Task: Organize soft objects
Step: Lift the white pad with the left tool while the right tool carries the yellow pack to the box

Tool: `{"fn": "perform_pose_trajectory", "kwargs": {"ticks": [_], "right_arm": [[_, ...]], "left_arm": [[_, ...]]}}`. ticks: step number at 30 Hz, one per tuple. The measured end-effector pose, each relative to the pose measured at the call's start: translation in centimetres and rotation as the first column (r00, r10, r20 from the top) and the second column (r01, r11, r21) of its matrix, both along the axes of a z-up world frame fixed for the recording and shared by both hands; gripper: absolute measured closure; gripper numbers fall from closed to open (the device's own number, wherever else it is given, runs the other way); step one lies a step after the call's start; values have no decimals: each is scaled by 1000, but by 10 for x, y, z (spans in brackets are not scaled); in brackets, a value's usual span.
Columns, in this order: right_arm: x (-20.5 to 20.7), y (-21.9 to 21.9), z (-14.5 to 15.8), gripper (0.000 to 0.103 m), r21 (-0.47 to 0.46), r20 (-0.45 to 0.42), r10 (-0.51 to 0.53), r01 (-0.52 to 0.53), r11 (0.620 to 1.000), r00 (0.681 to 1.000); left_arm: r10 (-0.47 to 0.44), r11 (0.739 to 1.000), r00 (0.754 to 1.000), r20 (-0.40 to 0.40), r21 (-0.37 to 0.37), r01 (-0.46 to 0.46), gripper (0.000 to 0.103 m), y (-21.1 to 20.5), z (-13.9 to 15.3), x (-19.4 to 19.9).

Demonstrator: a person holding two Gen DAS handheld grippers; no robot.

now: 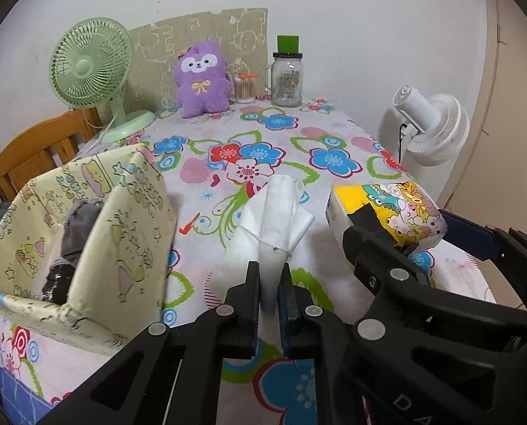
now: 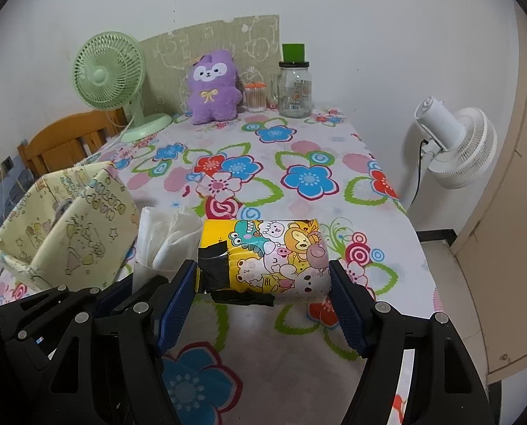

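My left gripper point(image 1: 269, 279) is shut on a folded white cloth point(image 1: 275, 219) and holds it above the flowered table; the cloth also shows in the right wrist view point(image 2: 164, 241). My right gripper point(image 2: 263, 283) has its jaws around a yellow cartoon-print tissue pack point(image 2: 274, 258), pads touching both ends; the pack shows in the left wrist view point(image 1: 387, 212) too. A pale yellow fabric storage box point(image 1: 86, 233) with dark clothes inside stands at the left, also seen in the right wrist view point(image 2: 65, 233). A purple plush toy point(image 1: 201, 78) sits at the back.
A green desk fan point(image 1: 89, 71), a cotton-swab jar point(image 1: 245, 88) and a glass jar with green lid point(image 1: 287, 78) stand along the back wall. A white floor fan point(image 2: 454, 145) stands right of the table. A wooden chair point(image 1: 33, 148) is at the left.
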State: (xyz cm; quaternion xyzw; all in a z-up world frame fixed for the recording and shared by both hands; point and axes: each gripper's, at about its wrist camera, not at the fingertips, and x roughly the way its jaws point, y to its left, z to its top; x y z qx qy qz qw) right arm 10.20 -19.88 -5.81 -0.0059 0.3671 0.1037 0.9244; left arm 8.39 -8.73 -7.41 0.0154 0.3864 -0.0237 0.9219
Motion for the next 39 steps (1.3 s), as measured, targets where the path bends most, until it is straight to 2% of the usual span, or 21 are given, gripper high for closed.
{"fn": "perform_pose_trajectory", "kwargs": {"ticks": [23, 39], "right_arm": [[-51, 8, 41, 28, -6, 67, -70, 70, 998, 995], [-63, 20, 74, 28, -9, 103, -77, 78, 997, 992]], "left_arm": [[-58, 998, 995, 79, 4, 58, 97, 10, 40, -37], [-81, 997, 990, 119, 10, 80, 97, 25, 71, -43]]}}
